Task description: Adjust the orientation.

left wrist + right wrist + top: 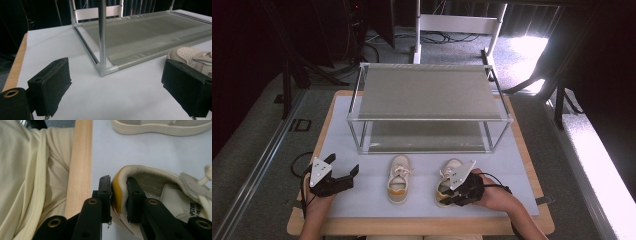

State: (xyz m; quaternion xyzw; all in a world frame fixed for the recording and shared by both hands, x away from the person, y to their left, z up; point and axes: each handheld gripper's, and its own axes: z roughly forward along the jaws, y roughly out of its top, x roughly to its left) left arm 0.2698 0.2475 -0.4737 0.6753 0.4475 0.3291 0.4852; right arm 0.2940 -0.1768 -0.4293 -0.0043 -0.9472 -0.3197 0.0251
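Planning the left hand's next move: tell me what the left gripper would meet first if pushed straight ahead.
Probably the shoe rack's near corner post; the open left gripper points at it across bare table, though depth is unclear.

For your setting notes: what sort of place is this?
Probably a lab or recording studio: a worktable with a metal shoe rack, floor cables, dark curtains, and hand-held grippers working on small shoes.

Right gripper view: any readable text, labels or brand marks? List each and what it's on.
"VPSTRR": partial print on the insole of the right shoe, cut off by the hand-held gripper; the letters are small, so the reading is uncertain.
A smaller line beneath it: too blurred to read.
Left shoe, table edge, sleeve: no text visible.
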